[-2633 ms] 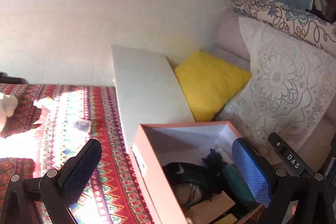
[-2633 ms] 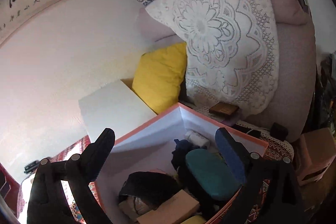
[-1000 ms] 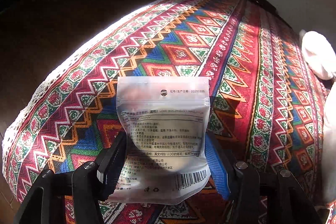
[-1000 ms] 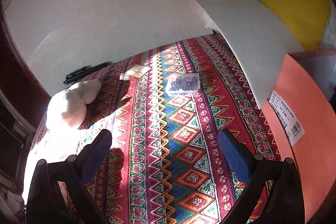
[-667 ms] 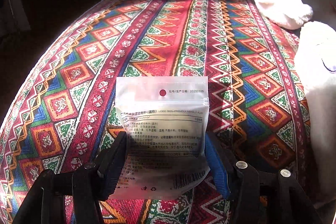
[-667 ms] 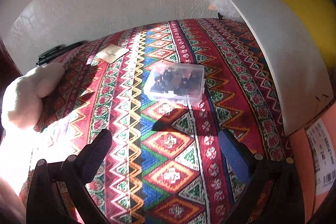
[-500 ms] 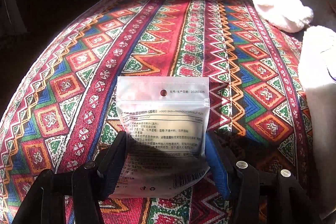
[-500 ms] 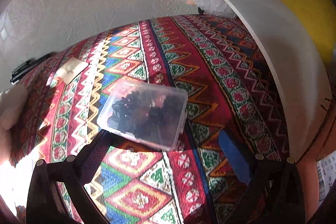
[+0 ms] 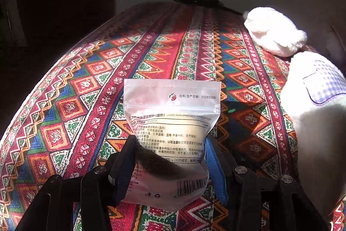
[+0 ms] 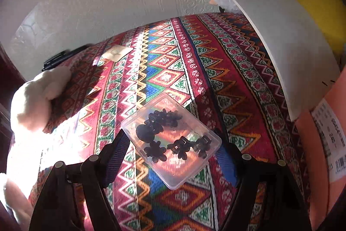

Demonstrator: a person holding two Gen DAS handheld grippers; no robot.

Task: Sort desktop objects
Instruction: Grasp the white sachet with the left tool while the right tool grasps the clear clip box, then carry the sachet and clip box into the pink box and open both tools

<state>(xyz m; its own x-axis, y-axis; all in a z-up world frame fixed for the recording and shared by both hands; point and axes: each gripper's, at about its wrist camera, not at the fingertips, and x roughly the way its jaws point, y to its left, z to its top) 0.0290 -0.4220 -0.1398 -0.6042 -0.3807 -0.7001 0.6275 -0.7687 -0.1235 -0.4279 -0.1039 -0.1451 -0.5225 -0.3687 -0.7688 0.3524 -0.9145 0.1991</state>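
The worktop (image 9: 82,88) is covered edge to edge by a red, blue and green patterned cloth, lit by hard sun across the middle and dark at its left edge. At its right edge stands an orange box (image 10: 324,144) with a barcode label on its side, and a white board (image 10: 281,36) leans beside it toward the far right corner. A white plush toy (image 9: 274,31) lies along the far right part of the worktop in the left wrist view, with a black object (image 9: 199,0) at the far edge behind it.

The left gripper (image 9: 170,163) points forward, level over the near part of the worktop, its fingers clamped on the lower sides of a white resealable pouch (image 9: 173,122) that stands upright between them, printed face to the camera.

The right gripper (image 10: 173,157) tilts down toward the middle of the worktop with its fingers spread wide. A clear plastic case (image 10: 170,140) of small black clips lies flat on the cloth between them, turned at an angle; whether either finger touches it cannot be told. A small pale card (image 10: 117,52) lies near the far edge.
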